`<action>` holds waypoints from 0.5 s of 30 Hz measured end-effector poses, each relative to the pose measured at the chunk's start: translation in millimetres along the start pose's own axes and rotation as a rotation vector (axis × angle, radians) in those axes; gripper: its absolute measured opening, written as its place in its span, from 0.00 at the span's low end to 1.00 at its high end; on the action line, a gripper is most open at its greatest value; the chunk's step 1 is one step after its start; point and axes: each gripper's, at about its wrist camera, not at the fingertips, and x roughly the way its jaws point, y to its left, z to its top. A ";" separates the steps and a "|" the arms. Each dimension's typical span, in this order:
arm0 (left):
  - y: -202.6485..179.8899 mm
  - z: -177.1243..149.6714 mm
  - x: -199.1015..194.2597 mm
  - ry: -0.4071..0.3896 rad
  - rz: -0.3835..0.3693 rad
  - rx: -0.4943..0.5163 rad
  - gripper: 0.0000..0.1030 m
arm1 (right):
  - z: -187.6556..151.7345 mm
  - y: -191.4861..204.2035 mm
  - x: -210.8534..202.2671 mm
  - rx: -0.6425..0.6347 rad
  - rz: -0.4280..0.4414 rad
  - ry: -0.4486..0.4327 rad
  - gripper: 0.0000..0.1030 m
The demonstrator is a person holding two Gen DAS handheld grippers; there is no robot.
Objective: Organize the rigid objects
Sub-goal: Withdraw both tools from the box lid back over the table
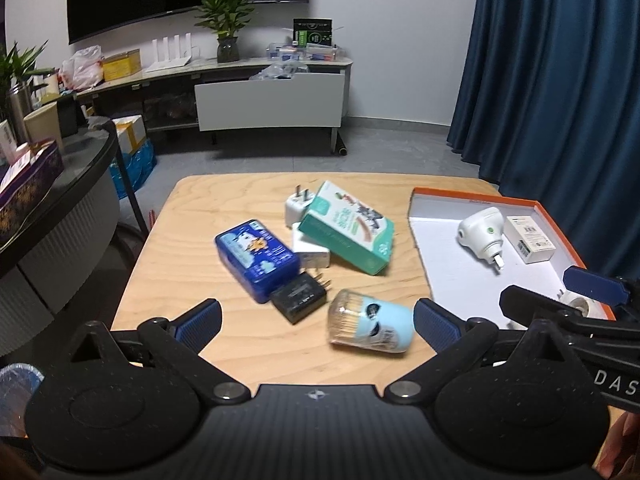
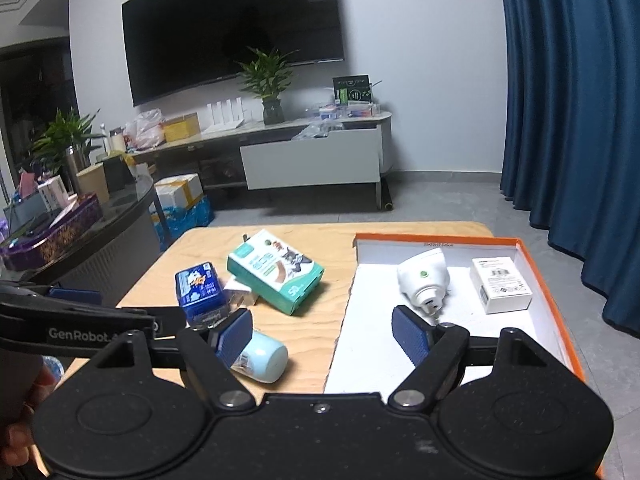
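Note:
On the wooden table [image 1: 192, 216] lie a blue tin [image 1: 256, 258], a green box [image 1: 347, 227], a white charger [image 1: 295, 206], a white adapter [image 1: 310, 250], a black adapter [image 1: 300, 296] and a toothpick jar [image 1: 370, 322] on its side. An orange-rimmed tray [image 1: 448, 276] on the right holds a white plug-in device [image 1: 482, 234] and a small white box [image 1: 528, 238]. My left gripper [image 1: 318, 320] is open and empty above the near edge, the jar between its fingers' line. My right gripper [image 2: 322, 334] is open and empty above the tray's [image 2: 360, 340] left edge; the jar [image 2: 262, 354] lies by its left finger.
A dark curved counter [image 1: 60, 200] with boxes and plants stands left of the table. A TV console [image 1: 272, 100] and wall screen are at the back, blue curtains [image 1: 560, 80] at the right. The right gripper [image 1: 576, 312] shows at the left wrist view's right edge.

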 end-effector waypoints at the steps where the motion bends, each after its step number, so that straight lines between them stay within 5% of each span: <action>1: 3.1 -1.6 0.8 0.002 -0.003 -0.002 1.00 | -0.9 2.0 1.4 0.000 0.009 0.008 0.88; 15: 42.7 -19.0 14.9 0.056 0.006 -0.055 1.00 | -10.9 20.1 21.3 -0.022 0.068 0.074 0.88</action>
